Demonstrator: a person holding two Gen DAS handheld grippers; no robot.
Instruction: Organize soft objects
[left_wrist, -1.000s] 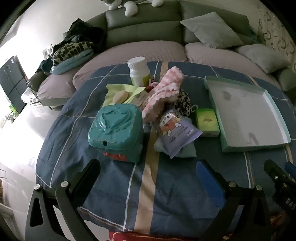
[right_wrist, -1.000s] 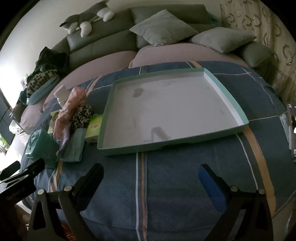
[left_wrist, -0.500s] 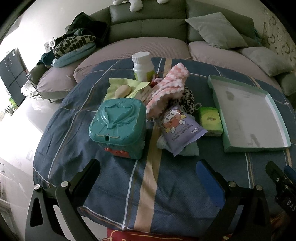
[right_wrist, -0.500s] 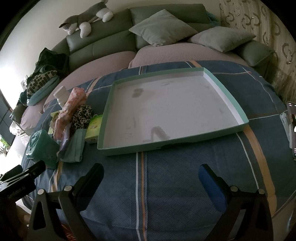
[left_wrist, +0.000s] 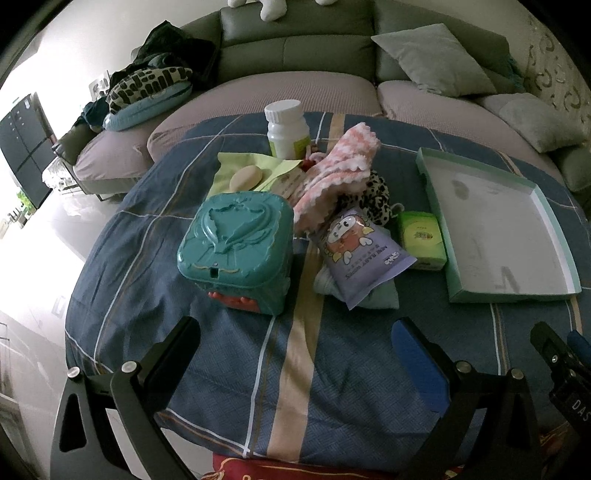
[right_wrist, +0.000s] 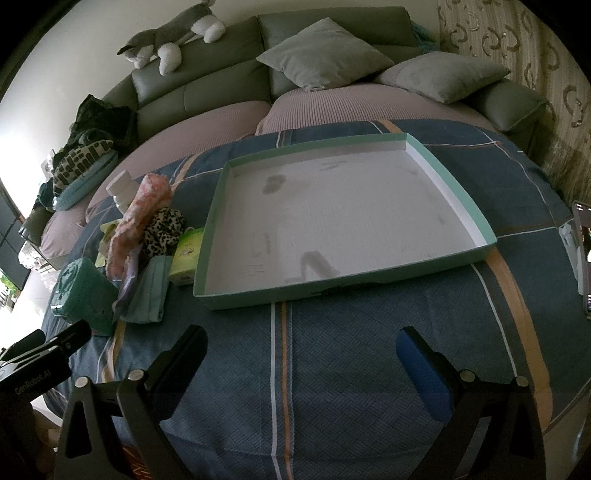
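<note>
Both grippers stand wide apart and hold nothing. From its own camera, the left gripper (left_wrist: 295, 354) hovers low in the frame over the blue plaid cloth (left_wrist: 221, 369), with the pile straight ahead in the centre. The pink knitted cloth (left_wrist: 332, 173) lies across that pile, its long axis running from lower left to upper right, touching the leopard-print fabric (left_wrist: 373, 199) on its right. The right gripper (right_wrist: 301, 365) faces the empty tray (right_wrist: 388, 278), which fills the middle of its view; there the pile sits far to the left. I judge the left gripper nearer the soft things, the tray lying to their right.
</note>
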